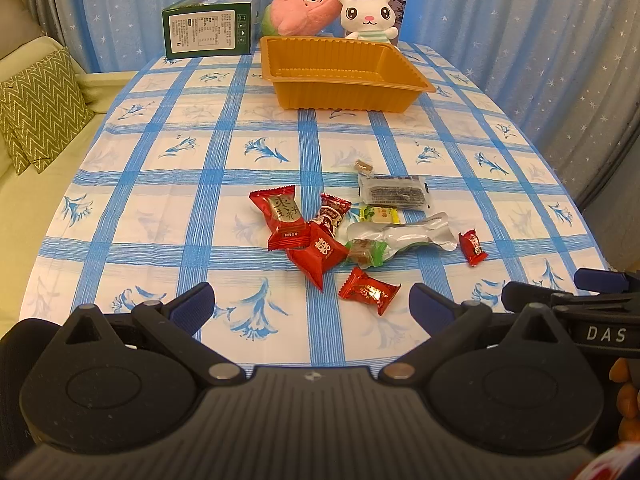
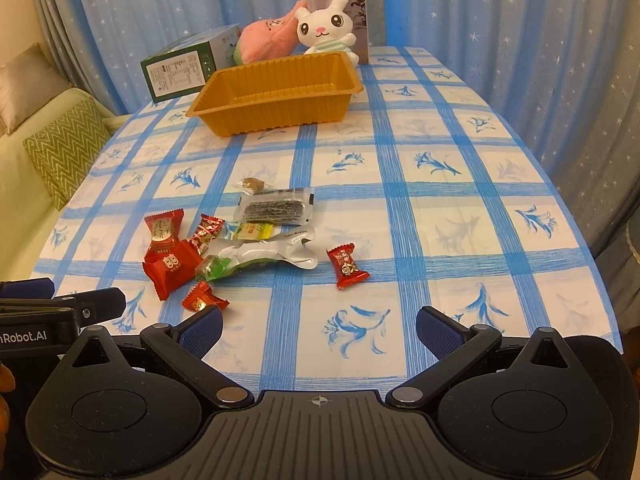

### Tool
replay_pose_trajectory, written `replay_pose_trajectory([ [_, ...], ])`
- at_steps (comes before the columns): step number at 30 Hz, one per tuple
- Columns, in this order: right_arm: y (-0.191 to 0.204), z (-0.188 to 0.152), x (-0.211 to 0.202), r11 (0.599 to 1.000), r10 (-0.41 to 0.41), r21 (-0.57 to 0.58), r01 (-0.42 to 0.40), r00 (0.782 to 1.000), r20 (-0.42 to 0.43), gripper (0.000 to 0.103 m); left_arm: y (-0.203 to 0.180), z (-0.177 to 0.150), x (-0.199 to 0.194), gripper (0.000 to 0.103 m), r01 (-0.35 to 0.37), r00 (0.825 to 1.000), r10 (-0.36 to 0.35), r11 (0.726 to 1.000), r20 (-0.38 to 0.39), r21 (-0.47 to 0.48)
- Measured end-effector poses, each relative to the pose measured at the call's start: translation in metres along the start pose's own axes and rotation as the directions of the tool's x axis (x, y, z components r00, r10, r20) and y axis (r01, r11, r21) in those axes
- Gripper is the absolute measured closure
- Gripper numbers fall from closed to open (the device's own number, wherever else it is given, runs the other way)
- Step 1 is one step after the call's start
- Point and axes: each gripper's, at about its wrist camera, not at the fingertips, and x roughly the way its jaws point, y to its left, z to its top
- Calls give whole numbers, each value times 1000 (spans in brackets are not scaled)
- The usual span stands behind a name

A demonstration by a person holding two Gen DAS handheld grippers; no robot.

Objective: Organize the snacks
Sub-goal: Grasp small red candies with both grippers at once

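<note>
Several wrapped snacks lie in a loose pile mid-table: red packets (image 1: 285,216) (image 2: 164,232), a silver pouch (image 1: 404,234) (image 2: 268,248), a clear dark bar packet (image 1: 394,192) (image 2: 276,208), and a lone red candy (image 1: 473,247) (image 2: 347,267). An empty orange plastic tray (image 1: 348,92) (image 2: 280,114) stands beyond them. My left gripper (image 1: 312,304) is open and empty, just short of a red candy (image 1: 369,291). My right gripper (image 2: 320,328) is open and empty, to the right of the pile; the same red candy (image 2: 204,298) lies by its left finger.
A green box (image 1: 210,26) (image 2: 180,70), a pink plush (image 1: 308,8) (image 2: 268,38) and a white bunny plush (image 1: 370,12) (image 2: 328,26) stand at the table's far edge. A sofa with a zigzag cushion (image 1: 40,112) is on the left. Blue curtains hang behind.
</note>
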Motion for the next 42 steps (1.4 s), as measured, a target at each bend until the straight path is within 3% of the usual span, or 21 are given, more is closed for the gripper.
replay_pose_trajectory([
  [6,-3,0,1,1000,-7,10,7,1000,4,0,3,0,1,1,16,1000,-16,1000,2,-10],
  [15,-28,-6,16,998,-54,27,53,998,24,0,-3,-3,30,16,101,993,-101,995,-61,7],
  [23,-41,-1,34,997,-59,48,58,998,18,1,-10,-3,74,35,196,963,-208,977,-170,-84],
  [28,-46,2,46,997,-51,66,50,999,6,1,-12,-4,96,43,222,954,-250,960,-164,-169],
  [32,-51,5,54,996,-48,73,48,999,3,1,-17,-1,104,44,208,959,-237,961,-154,-183],
  [40,-56,9,66,996,-43,72,43,999,-3,1,-25,-1,105,74,143,976,-158,984,-147,-106],
  [42,-55,9,68,997,-38,66,38,999,-2,1,-23,-1,104,75,145,977,-156,986,-147,-87],
])
